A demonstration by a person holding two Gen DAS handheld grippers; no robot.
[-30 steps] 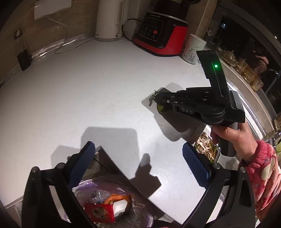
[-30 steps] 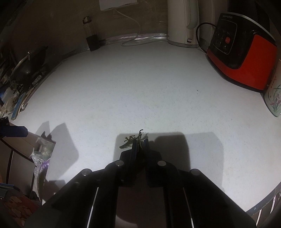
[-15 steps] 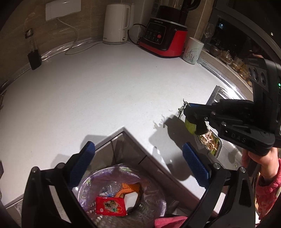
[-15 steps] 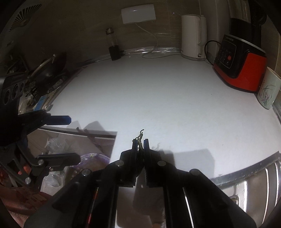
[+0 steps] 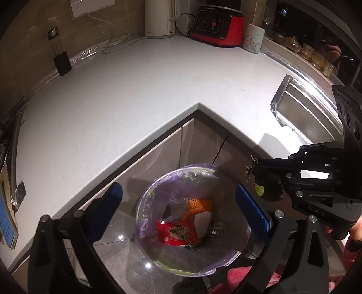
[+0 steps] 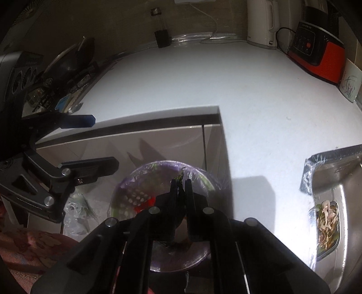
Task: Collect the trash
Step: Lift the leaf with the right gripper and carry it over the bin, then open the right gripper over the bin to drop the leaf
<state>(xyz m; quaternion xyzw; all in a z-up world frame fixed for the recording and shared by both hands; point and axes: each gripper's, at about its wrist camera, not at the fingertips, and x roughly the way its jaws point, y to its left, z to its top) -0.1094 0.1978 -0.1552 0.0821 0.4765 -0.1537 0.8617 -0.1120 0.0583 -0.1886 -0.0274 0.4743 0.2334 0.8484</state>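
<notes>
A round trash bin [image 5: 142, 210] lined with a purple bag stands on the floor below the counter's inner corner; a red wrapper [image 5: 176, 233] and orange netting [image 5: 199, 203] lie inside. My left gripper [image 5: 178, 194] hangs open above the bin, with nothing between its blue pads. My right gripper [image 5: 255, 170] comes in from the right at the bin's rim, shut on a green vegetable scrap [image 5: 260, 189]. In the right wrist view the right gripper [image 6: 181, 183] pinches the scrap [image 6: 180, 177] over the bin [image 6: 126, 184], and the left gripper [image 6: 99, 142] sits at the left.
The white L-shaped counter [image 5: 135, 95] wraps around the bin above grey cabinet doors [image 5: 203, 144]. At the back stand a kettle [image 5: 159, 18], a red appliance [image 5: 217, 24], a cup [image 5: 253, 38] and a dark bottle [image 5: 60, 54]. The sink [image 6: 334, 171] at right holds a strainer of food scraps [image 6: 328, 224].
Both grippers have drawn back off the countertop to above the bin. The right gripper came along with the green scrap still pinched. The bin now fills the lower middle of both views.
</notes>
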